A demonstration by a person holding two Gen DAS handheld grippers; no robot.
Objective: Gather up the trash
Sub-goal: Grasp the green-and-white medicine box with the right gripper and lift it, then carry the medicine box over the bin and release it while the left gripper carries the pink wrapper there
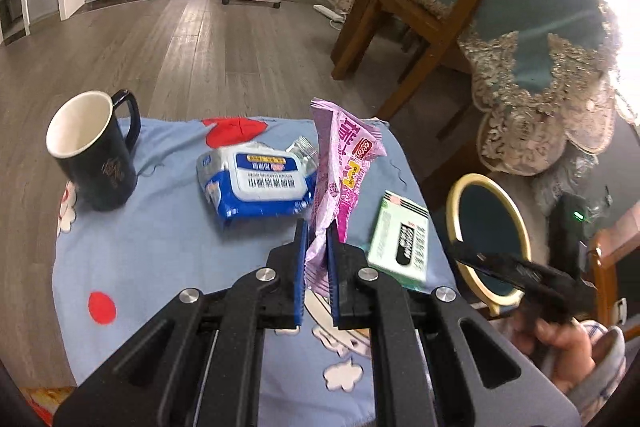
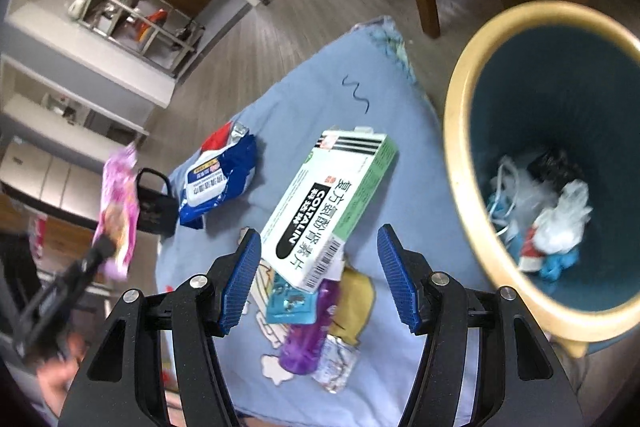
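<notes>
Pink-purple plastic: one snack wrapper (image 1: 340, 163) is pinched between the pressed-together left tongs (image 1: 317, 239) and held clear above the blue cloth (image 1: 160, 251) covering the counter. The right tongs (image 2: 318, 263) stand spread and empty over one green-and-white medicine box (image 2: 332, 203) near the counter's right edge. Also counted: one dark mug (image 1: 96, 151) at the far left corner, one blue wipes pack (image 1: 256, 179) mid-counter, one yellow-rimmed bin (image 2: 460, 131) beside the right edge.

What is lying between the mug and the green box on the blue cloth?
In the left wrist view, the wipes pack lies between mug and green box; the held pink wrapper hangs there too.
</notes>
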